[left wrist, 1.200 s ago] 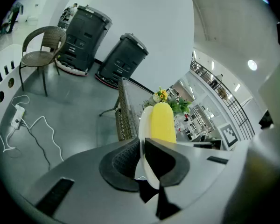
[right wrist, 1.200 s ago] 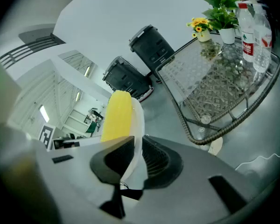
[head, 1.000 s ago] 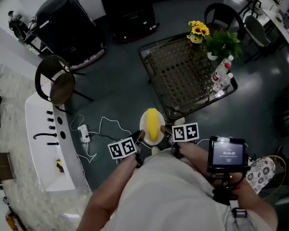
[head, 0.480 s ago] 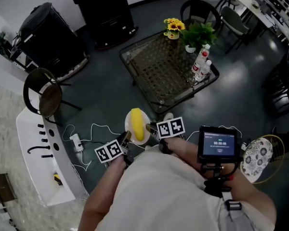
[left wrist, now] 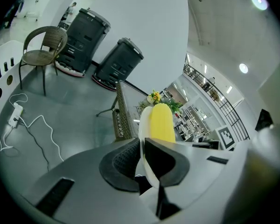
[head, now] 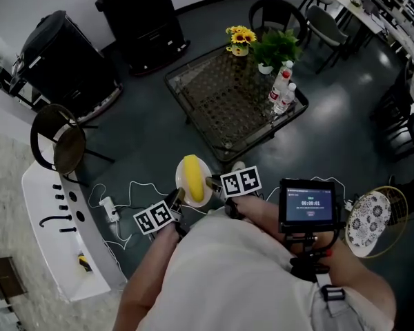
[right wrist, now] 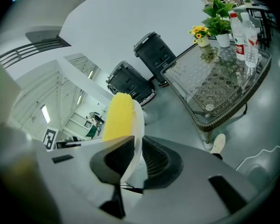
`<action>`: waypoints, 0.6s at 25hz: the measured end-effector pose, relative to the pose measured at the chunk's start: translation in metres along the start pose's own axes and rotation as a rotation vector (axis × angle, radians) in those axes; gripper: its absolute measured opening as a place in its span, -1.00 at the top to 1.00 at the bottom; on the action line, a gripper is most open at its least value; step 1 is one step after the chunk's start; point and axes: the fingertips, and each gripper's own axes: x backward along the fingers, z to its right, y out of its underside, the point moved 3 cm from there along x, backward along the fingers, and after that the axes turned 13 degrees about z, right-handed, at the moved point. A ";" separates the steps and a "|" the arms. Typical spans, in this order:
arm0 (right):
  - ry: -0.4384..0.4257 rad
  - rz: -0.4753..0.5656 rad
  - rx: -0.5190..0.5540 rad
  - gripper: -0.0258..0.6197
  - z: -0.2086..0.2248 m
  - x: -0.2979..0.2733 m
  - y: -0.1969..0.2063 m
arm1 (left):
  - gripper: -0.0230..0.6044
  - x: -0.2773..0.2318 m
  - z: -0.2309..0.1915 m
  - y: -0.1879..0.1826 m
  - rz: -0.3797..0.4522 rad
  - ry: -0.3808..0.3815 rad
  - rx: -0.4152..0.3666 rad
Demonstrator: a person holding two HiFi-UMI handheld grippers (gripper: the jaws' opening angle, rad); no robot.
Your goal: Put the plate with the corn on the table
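Note:
A white plate (head: 181, 179) carries a yellow corn cob (head: 192, 177) and is held in the air over the dark floor, short of the glass-topped wicker table (head: 228, 98). My left gripper (head: 176, 200) is shut on the plate's near-left rim, and my right gripper (head: 211, 183) is shut on its right rim. In the left gripper view the plate (left wrist: 145, 125) stands edge-on between the jaws with the corn (left wrist: 161, 122) above. In the right gripper view the plate (right wrist: 138, 125) and corn (right wrist: 117, 116) sit the same way, with the table (right wrist: 214, 85) ahead to the right.
On the table's far corner stand a sunflower pot (head: 239, 40), a green plant (head: 274, 49) and two water bottles (head: 281, 88). Chairs (head: 63, 143) and dark bins (head: 65, 54) ring the floor. A white counter (head: 52, 233) and loose cables (head: 114, 202) lie at the left.
The view has shifted: the table now lies nearer the middle of the picture. The plate with the corn, gripped on both sides, has drifted slightly left and up in view.

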 end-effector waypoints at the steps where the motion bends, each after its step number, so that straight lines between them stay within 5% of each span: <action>1: 0.001 0.000 -0.003 0.74 0.000 0.000 0.001 | 0.79 0.000 0.000 0.001 -0.003 0.000 -0.001; 15: 0.012 -0.001 -0.014 0.74 0.009 0.006 0.007 | 0.80 -0.005 0.000 0.011 -0.015 0.004 -0.006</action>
